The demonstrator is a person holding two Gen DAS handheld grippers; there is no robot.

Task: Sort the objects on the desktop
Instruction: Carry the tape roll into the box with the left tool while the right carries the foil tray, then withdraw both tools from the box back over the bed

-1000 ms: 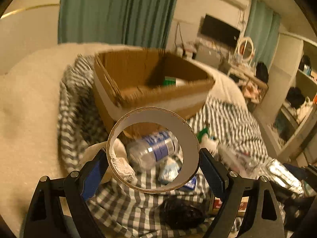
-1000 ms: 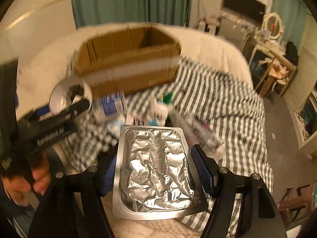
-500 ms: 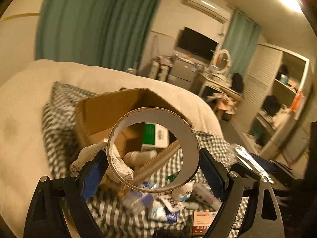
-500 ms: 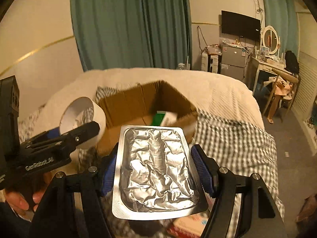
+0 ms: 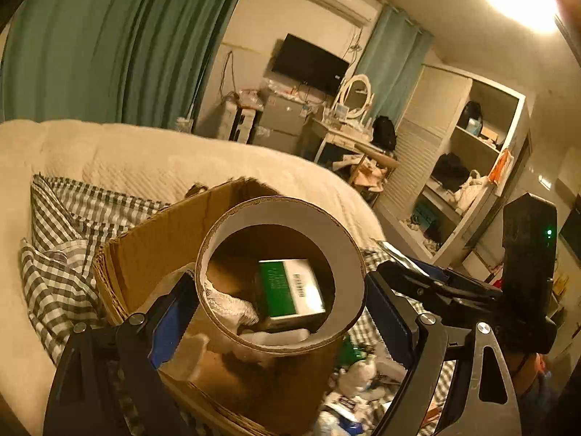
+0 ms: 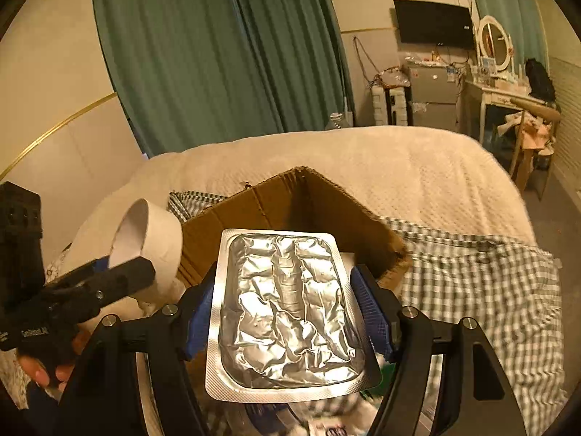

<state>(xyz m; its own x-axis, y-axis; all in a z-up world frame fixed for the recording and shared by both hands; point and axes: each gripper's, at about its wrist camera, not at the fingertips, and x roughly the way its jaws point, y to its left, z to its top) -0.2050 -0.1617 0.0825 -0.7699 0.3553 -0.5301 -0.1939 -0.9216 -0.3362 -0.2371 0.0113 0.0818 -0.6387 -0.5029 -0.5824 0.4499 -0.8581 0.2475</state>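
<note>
The left gripper (image 5: 279, 309) clamps a cardboard tape roll (image 5: 281, 272) above the open cardboard box (image 5: 159, 247); the right gripper (image 6: 287, 312) pinches a foil blister pack (image 6: 287, 312) over the same box. Inside lies a green-and-white carton (image 5: 290, 292), on the checked cloth (image 6: 483, 283).

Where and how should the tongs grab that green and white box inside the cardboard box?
Come from above through the open top of the cardboard box. The green-and-white box lies flat on the floor of it, so pinch across its two long narrow sides, probably clear of the white cloth beside it.
</note>
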